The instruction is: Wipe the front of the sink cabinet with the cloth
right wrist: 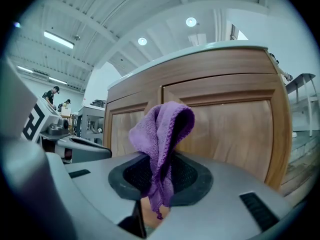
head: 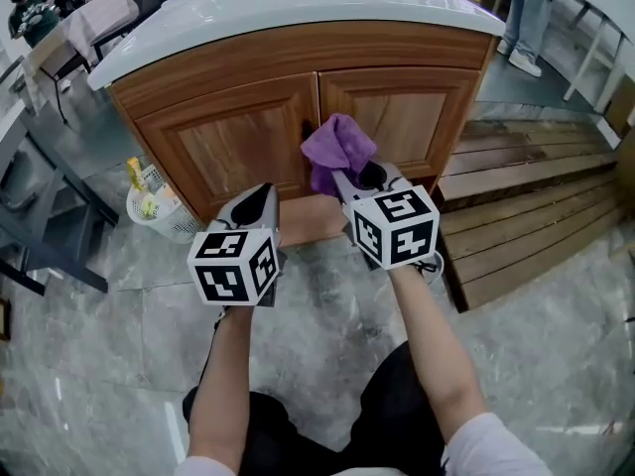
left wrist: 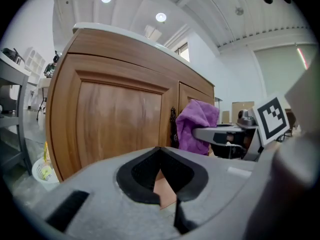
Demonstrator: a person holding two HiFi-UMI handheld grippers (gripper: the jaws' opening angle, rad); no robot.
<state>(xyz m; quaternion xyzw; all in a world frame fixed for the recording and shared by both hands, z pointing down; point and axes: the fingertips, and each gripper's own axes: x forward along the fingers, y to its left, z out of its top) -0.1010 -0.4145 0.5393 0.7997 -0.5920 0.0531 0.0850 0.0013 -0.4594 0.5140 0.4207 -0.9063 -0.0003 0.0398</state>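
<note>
The sink cabinet fills the top of your head view: white top, two wooden doors, all in reach. Honestly you can't read progress off the wood. There are no damp streaks and no clean-versus-dirty line, so I'd treat the whole front as still to do: both doors, the rail under the top and the kick strip at the bottom.

To your right there's a stack of wooden boards butting up near the cabinet's corner. It'll crowd your elbow on the right door, I reckon. On the left a white basket with bottles in it sits just beside the cabinet's lower corner, so watch it on low passes.

Your right gripper is clamped on the purple cloth, which bunches up above the jaws with a tail hanging below. It sits right at the seam between the doors, by the dark handle. I can't tell if it's actually touching wood. Your left gripper hangs low in front of the left door, jaws closed together with nothing in them.
</note>
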